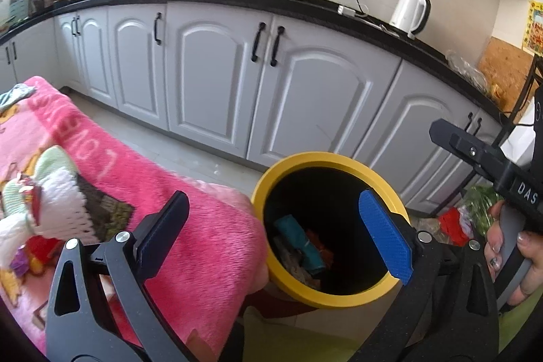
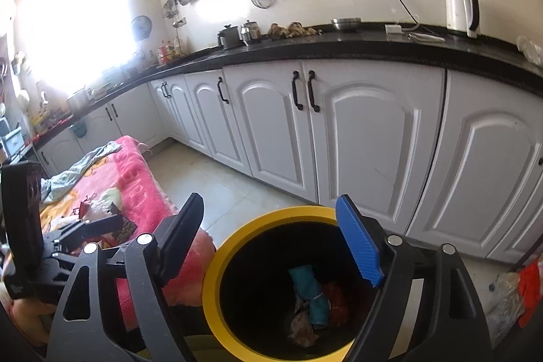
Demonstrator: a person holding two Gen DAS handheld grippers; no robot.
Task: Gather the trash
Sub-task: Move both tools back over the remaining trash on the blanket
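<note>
Yellow-rimmed bin [image 1: 331, 229] just below both wide-open, empty grippers, left gripper [image 1: 275, 233] and right gripper [image 2: 271, 240]; remaining wrappers [image 1: 29, 246] left of the left gripper, nearer it, on pink blanket [image 1: 190, 226].

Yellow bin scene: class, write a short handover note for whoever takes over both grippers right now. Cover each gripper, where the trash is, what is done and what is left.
Left gripper: open, nothing between its fingers, over the yellow bin.
Right gripper: open, empty, also above the bin.
Trash: a teal wrapper and other crumpled scraps lie inside the bin.
Done: several pieces are binned.
Left: colourful wrappers remain on the pink blanket beside the bin; collect those next. Check the red bag on the floor too.
</note>
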